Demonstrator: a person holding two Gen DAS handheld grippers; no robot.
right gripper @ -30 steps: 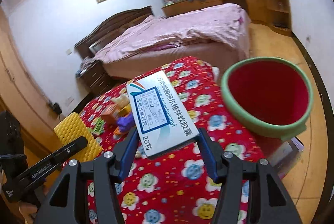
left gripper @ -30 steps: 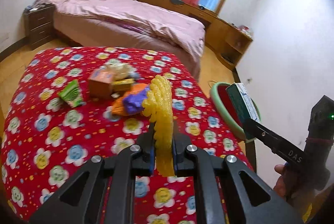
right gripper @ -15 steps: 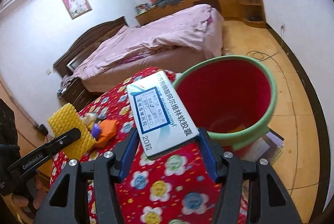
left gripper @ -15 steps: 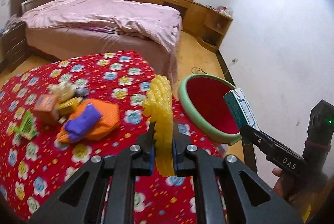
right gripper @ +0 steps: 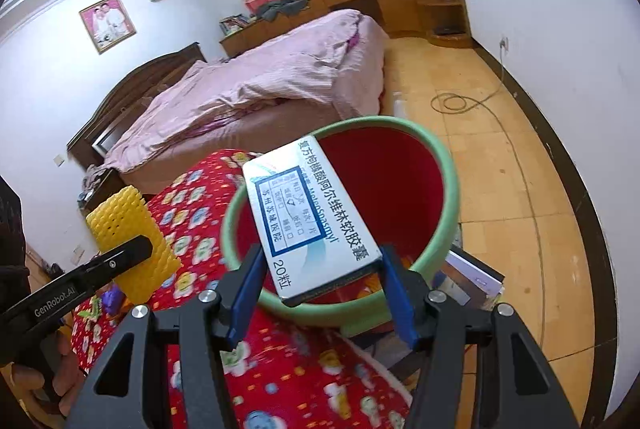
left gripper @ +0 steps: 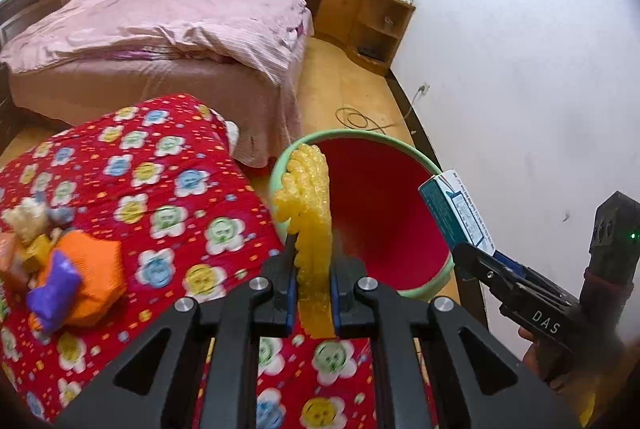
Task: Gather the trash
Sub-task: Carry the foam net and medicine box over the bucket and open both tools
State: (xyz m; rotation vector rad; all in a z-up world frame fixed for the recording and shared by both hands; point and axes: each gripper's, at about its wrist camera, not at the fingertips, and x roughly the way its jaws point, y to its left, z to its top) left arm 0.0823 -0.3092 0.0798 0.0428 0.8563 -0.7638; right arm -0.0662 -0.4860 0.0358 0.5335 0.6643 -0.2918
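The right claw (right gripper: pixel 320 293) is clamped across the width of a flat white medicine box (right gripper: pixel 310 217), whose long axis runs straight forward from the fingers and tips upward. Most of the box lies in front of the mouth of the red bucket (right gripper: pixel 444 229) with the green rim; the bucket sits ahead of and below this claw, off the edge of the red flowered cloth (right gripper: pixel 280 381). The left claw (left gripper: pixel 314 281) is pinched shut on a yellow foam net sleeve (left gripper: pixel 310 205), which stands up from the fingers on its long axis; the bucket (left gripper: pixel 436 173) lies ahead of it and to its right, below the sleeve's tip. By my reading the right claw is the nearer to a drop, the box likely needing only a release, while the left still needs to shift right over the opening. More scraps, orange and purple (left gripper: pixel 76 281), lie to the left claw's left on the cloth.
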